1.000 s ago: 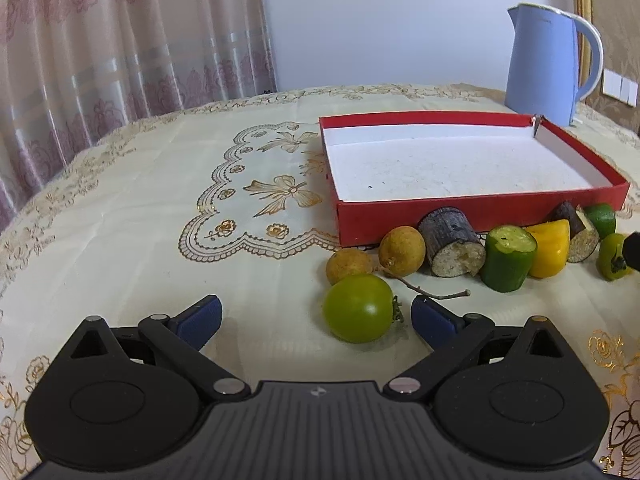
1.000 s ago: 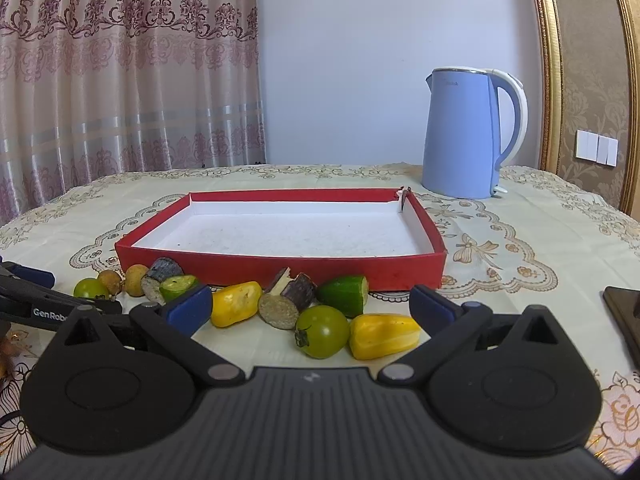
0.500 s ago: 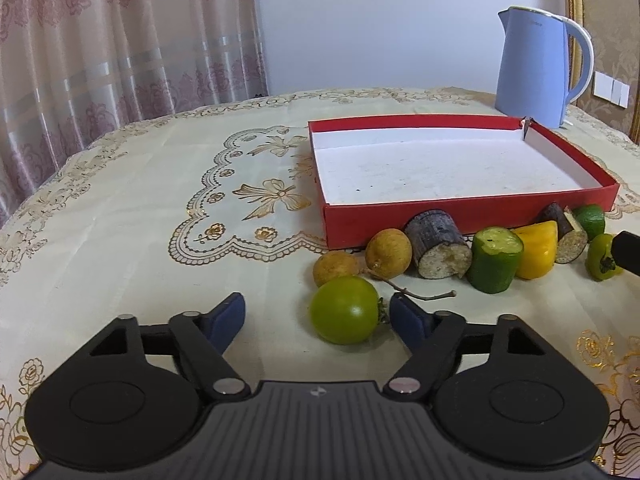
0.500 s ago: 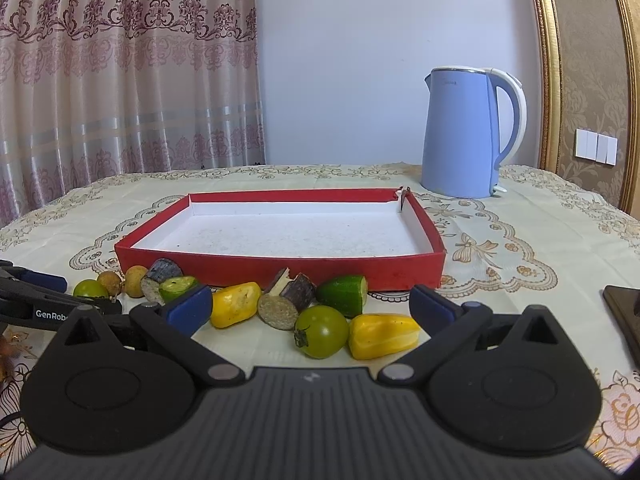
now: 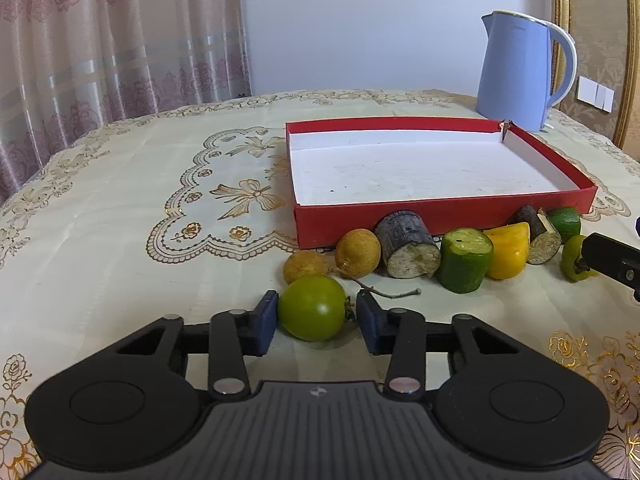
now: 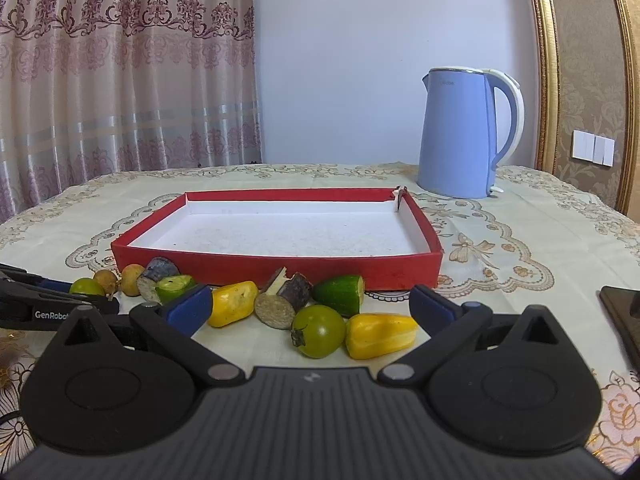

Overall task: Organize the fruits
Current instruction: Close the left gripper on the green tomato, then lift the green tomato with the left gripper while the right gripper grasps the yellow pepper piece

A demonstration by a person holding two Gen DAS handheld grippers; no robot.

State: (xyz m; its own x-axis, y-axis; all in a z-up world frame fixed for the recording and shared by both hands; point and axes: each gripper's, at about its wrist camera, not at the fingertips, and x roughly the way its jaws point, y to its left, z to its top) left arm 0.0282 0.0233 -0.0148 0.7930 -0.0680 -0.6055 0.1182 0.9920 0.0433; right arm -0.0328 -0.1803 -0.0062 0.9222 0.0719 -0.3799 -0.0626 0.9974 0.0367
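Note:
A round green fruit (image 5: 312,306) lies on the tablecloth between the fingers of my left gripper (image 5: 316,312). Its jaws are closing, and the blue pads stand against the fruit's two sides. Just beyond it lie two brown longans (image 5: 358,254), a dark cane piece (image 5: 408,246), a cucumber chunk (image 5: 464,260) and a yellow piece (image 5: 508,254), in a row along the red box (image 5: 440,216), which holds nothing. My right gripper (image 6: 310,302) is open and low over the table, with a green tomato (image 6: 320,330) and a yellow piece (image 6: 380,336) lying between its fingers, untouched.
A blue kettle (image 6: 460,132) stands behind the box at the back right. A dark flat object (image 6: 624,312) lies at the right table edge. Curtains hang behind the table at the left. The left gripper's arm (image 6: 60,304) shows at the left of the right wrist view.
The left gripper's fingers have swung in from wide apart to the green fruit's sides, and the view has shifted slightly. The right gripper and the other fruit have stayed put.

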